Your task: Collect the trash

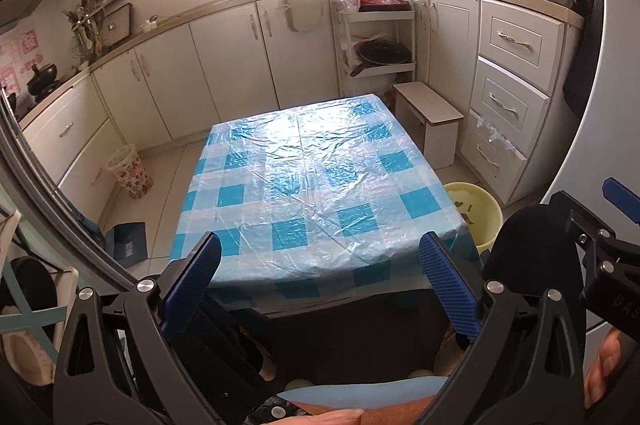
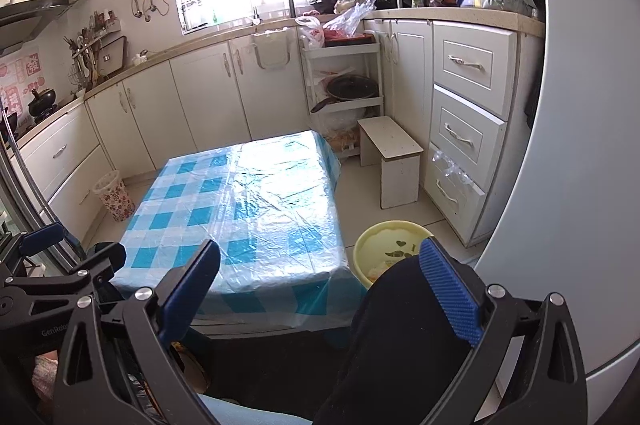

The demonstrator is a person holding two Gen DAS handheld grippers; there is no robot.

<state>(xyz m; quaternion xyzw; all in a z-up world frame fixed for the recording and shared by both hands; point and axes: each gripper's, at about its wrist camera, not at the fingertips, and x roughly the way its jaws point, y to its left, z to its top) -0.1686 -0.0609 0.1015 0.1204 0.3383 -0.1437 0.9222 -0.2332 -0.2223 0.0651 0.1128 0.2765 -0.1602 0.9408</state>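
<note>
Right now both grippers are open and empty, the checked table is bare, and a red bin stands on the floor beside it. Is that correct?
One detail is wrong: the bin beside the checked table is pale yellow, not red, as the right wrist view shows. The rest holds: the left gripper and right gripper are open and empty, and the table is bare.

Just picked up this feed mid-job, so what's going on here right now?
A person sits at a small table covered in a blue checked plastic cloth, holding a gripper in each hand. The left gripper and right gripper are both open and hold nothing. No trash shows on the tabletop. A yellow bin stands on the floor beside the table, and a floral basket by the cabinets.
</note>
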